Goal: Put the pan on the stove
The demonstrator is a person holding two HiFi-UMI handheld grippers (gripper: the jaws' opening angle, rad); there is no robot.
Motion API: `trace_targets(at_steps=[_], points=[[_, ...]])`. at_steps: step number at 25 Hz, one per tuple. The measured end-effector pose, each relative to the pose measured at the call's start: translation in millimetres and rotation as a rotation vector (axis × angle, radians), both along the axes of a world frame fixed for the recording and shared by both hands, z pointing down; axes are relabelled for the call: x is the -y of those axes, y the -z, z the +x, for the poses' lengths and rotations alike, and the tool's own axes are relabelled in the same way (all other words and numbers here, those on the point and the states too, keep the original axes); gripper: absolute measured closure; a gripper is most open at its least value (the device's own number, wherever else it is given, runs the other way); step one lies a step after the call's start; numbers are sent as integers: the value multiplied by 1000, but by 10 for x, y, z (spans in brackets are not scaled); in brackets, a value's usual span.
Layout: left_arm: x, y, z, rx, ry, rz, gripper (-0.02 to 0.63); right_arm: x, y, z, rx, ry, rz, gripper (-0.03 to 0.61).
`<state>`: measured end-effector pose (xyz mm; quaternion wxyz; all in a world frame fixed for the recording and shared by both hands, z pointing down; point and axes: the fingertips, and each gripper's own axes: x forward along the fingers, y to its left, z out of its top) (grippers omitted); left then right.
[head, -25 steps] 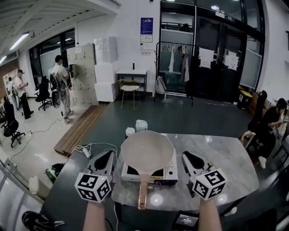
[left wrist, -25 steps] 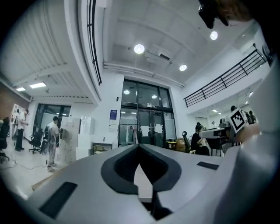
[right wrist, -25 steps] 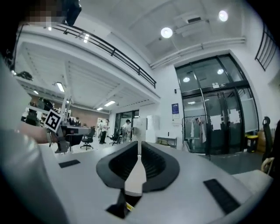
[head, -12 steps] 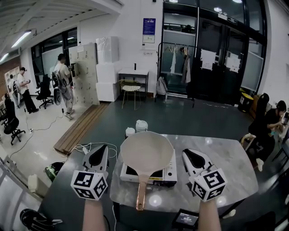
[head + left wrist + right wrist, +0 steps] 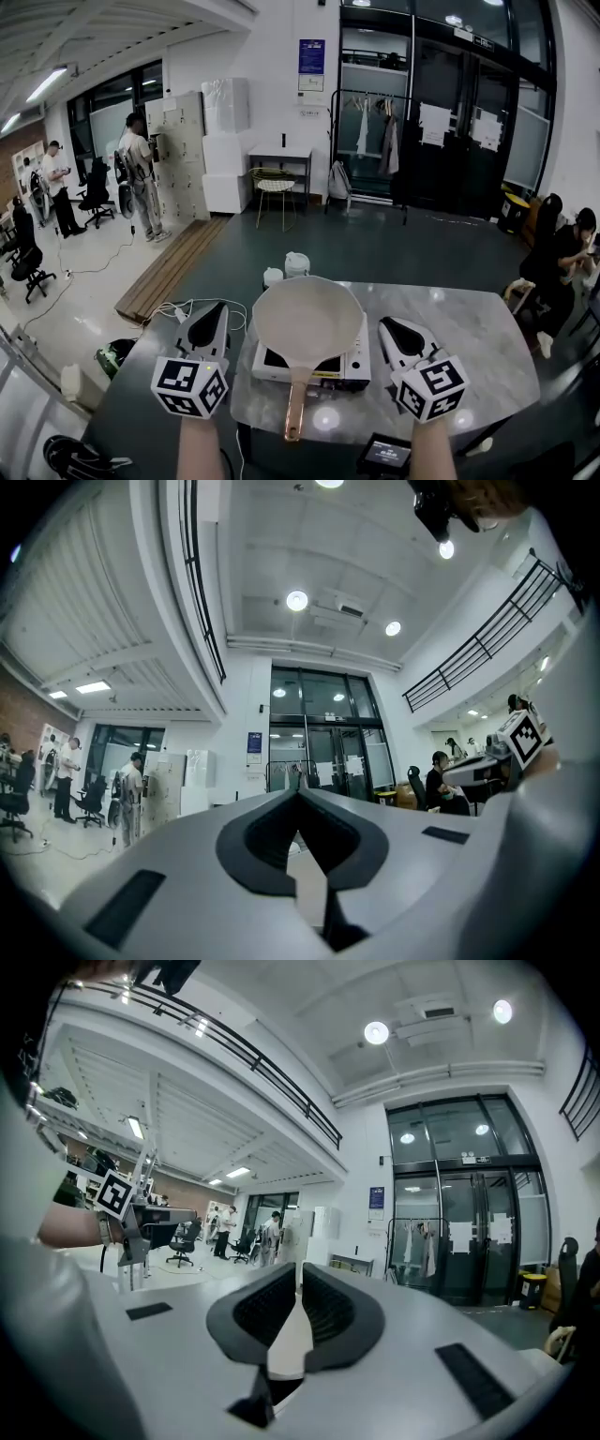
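A cream-coloured pan (image 5: 306,319) with a copper handle (image 5: 295,409) sits on the portable stove (image 5: 352,365) at the middle of the marble table (image 5: 478,337); the handle points toward me over the table's front edge. My left gripper (image 5: 217,311) hangs to the left of the stove, shut and holding nothing. My right gripper (image 5: 389,325) hangs to the right of the stove, also shut and holding nothing. Both gripper views look out level over the room: the left gripper (image 5: 299,794) and right gripper (image 5: 300,1269) have their jaws together, tips touching.
Two white lidded containers (image 5: 294,263) stand on the table behind the stove. A white cable (image 5: 178,309) lies on the dark surface at the left. A small dark device (image 5: 385,456) sits below the table's front edge. People stand far left and sit at far right.
Both grippers stay shut beside the stove. The left gripper has drifted slightly left and the view has tipped a little; the pan has not moved.
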<state>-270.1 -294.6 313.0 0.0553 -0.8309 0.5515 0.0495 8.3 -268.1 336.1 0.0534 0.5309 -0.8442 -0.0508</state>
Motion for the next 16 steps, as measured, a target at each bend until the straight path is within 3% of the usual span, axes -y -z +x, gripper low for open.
trace_targets(at_steps=[16], points=[[-45,-4,-25,-8,1,-4,603,-57,-21,-14,-2,-14,0,535]])
